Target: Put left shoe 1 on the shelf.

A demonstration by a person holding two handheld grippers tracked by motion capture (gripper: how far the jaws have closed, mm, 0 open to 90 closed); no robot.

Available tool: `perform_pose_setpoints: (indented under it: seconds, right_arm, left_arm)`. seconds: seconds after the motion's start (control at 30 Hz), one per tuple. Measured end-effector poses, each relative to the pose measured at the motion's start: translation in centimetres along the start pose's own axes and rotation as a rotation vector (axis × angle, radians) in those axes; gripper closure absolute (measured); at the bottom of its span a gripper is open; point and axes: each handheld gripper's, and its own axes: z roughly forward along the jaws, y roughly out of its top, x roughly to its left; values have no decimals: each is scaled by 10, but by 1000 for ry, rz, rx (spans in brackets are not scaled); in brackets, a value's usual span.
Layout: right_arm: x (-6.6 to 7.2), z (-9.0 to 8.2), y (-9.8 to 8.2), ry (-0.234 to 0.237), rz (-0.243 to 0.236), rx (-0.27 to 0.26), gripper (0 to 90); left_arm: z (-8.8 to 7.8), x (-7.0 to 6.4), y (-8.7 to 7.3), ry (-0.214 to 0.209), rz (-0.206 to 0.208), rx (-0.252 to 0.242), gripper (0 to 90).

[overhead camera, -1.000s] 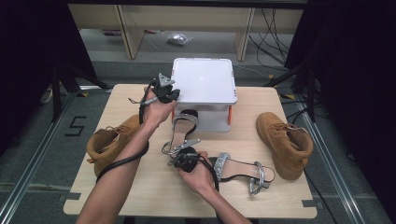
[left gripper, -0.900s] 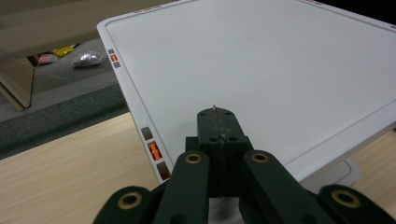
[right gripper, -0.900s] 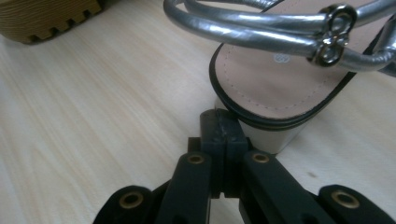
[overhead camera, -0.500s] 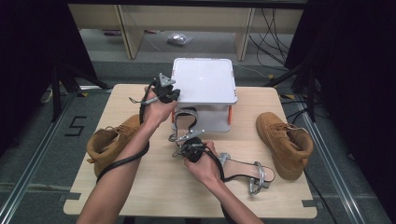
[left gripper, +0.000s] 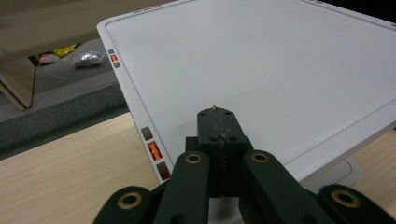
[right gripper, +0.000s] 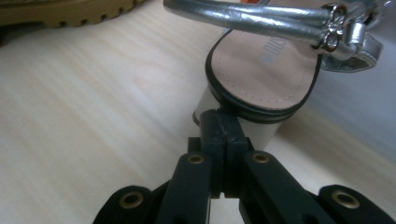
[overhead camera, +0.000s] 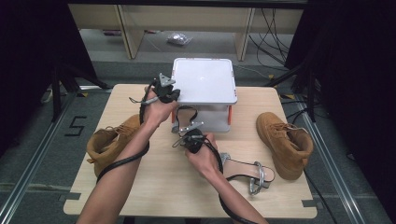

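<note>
My landmark is the white rack (overhead camera: 204, 84) at the table's far middle. My right gripper (right gripper: 223, 122), jaws pressed together on nothing, points at the heel of the silver sandal (right gripper: 267, 70) lying under the rack's near edge. My left gripper (left gripper: 219, 125), jaws closed and empty, hovers over the rack's left edge.
</note>
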Motion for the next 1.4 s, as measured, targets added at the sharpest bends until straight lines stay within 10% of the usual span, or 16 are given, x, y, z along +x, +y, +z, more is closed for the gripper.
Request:
perform_pose_setpoints:
  seconds: [1.4]
  right_arm:
    - [-13, 36, 43, -114, -17, -61, 900]
  left_arm:
    - [0, 0, -1, -1, 5, -4, 899]
